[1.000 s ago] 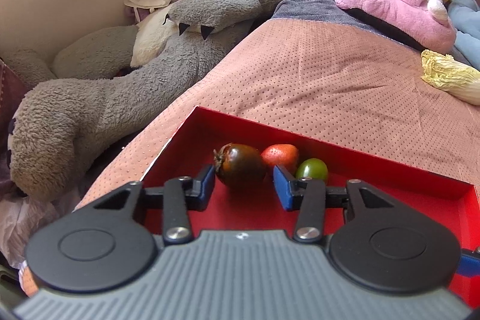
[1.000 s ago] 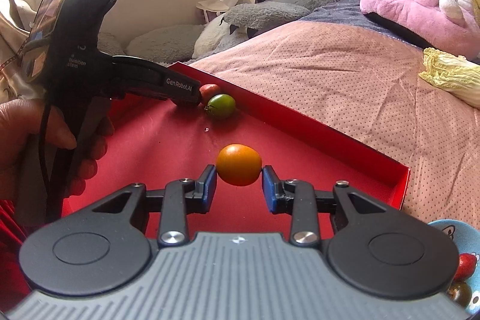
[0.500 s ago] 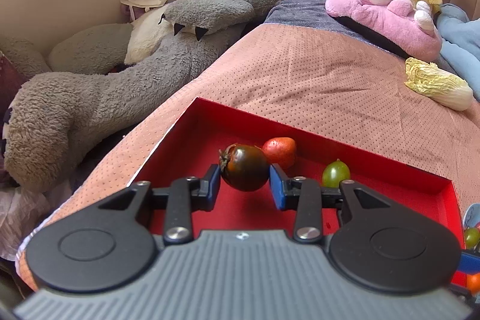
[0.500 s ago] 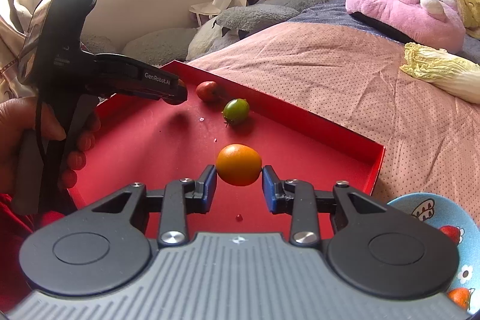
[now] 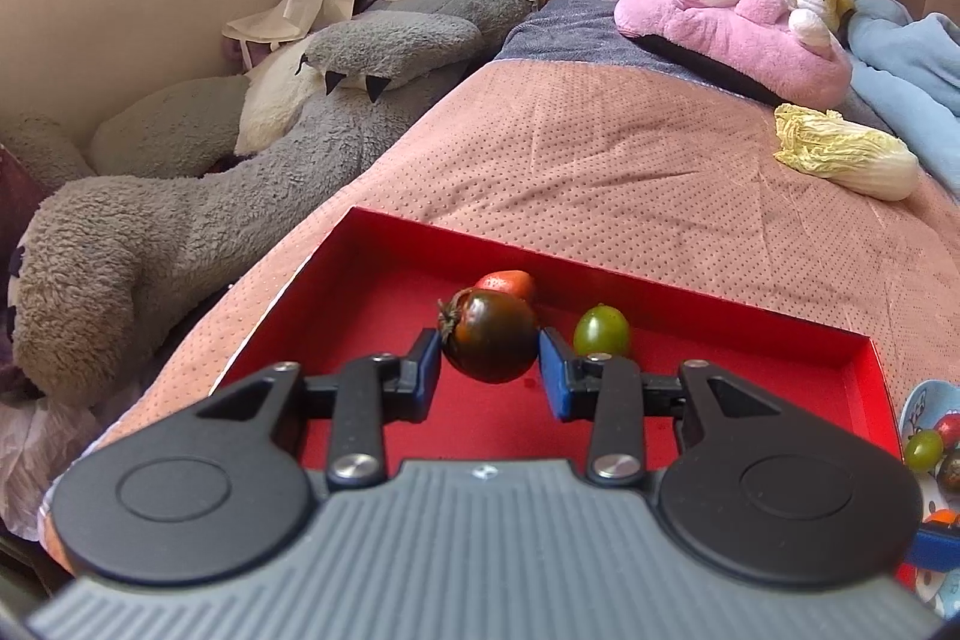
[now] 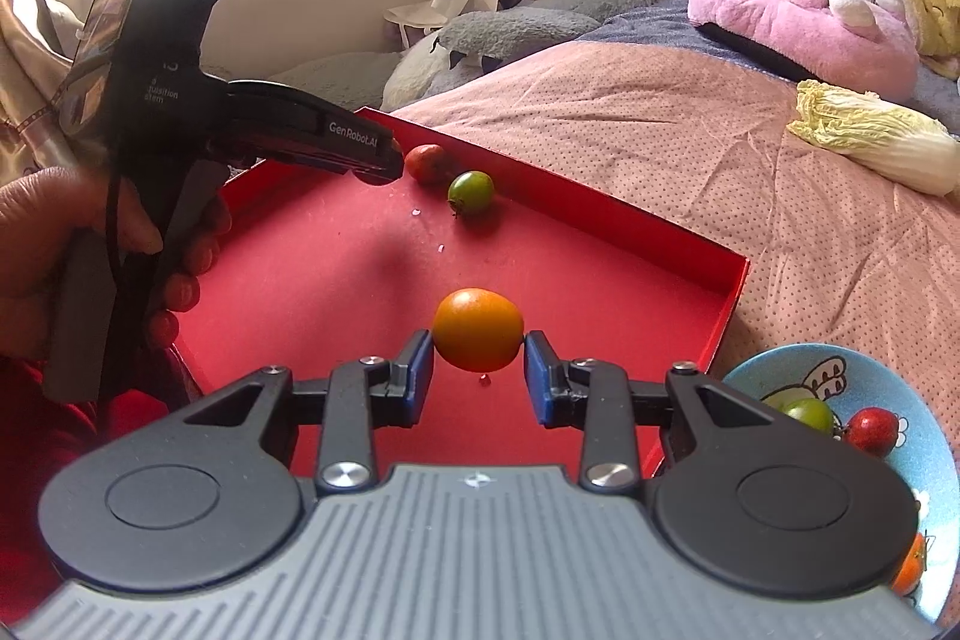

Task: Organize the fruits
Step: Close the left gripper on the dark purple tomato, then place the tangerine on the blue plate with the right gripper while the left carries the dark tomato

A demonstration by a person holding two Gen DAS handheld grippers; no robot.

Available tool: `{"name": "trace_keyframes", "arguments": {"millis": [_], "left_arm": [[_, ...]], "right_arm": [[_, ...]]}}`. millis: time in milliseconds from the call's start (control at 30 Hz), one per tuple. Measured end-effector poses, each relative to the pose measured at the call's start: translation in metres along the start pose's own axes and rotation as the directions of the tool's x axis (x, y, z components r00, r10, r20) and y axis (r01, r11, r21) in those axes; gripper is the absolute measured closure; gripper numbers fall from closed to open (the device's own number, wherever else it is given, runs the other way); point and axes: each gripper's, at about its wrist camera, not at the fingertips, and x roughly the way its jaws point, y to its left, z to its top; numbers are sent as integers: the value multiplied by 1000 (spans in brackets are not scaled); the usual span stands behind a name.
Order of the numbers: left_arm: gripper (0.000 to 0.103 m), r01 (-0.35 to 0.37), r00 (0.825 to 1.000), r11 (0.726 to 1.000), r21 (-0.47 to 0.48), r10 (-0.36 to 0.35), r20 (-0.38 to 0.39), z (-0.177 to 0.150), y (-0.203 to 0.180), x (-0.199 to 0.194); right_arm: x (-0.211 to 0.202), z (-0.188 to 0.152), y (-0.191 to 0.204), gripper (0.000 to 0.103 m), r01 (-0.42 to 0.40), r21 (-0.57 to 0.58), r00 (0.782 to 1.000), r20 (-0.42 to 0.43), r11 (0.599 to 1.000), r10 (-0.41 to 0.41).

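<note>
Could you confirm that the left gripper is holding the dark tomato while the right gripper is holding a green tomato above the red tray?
Not quite: the fruit in the right gripper is the orange fruit, not a green one, as the right wrist view shows. The green tomato lies loose in the red tray. The left gripper does hold the dark tomato.

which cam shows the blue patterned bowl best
The right wrist view: the blue patterned bowl shows its rim and fruit inside, beside the red tray. The left wrist view shows only a sliver at its edge.
</note>
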Motion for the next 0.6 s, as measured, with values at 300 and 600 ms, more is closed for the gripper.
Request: {"name": "trace_keyframes", "arguments": {"millis": [300, 600], "left_arm": [[64, 18, 1000, 1000, 20, -19, 24, 0, -17, -9], [64, 25, 999, 999, 35, -27, 38, -1, -29, -14]], "right_arm": [[-12, -6, 3, 65, -6, -11, 1000, 6, 1000, 6], [-28, -8, 3, 65, -3, -16, 1000, 25, 1000, 4]]}}
